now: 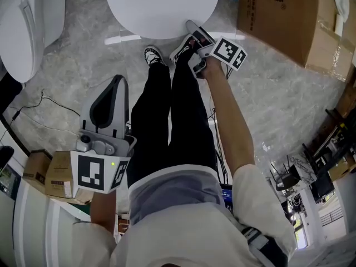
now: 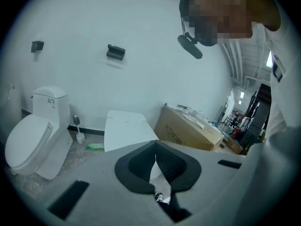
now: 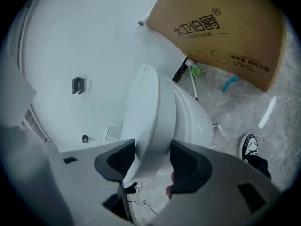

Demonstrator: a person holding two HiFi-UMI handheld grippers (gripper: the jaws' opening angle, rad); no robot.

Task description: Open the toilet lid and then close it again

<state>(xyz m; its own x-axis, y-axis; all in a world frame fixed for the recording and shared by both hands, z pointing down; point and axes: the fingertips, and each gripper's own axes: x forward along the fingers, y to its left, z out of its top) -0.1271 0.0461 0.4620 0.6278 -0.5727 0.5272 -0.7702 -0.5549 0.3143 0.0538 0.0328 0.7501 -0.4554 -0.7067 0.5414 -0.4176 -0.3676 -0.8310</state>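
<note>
In the head view we see the right gripper (image 1: 194,35) at the front rim of the toilet lid (image 1: 161,4), with the left gripper (image 1: 114,85) back by the hip (image 1: 147,166). In the left gripper view, the jaws are together and empty (another toilet (image 2: 30,138) stands beyond). In the right gripper view, the jaws straddle the lid's edge, seemingly pinching it.
</note>
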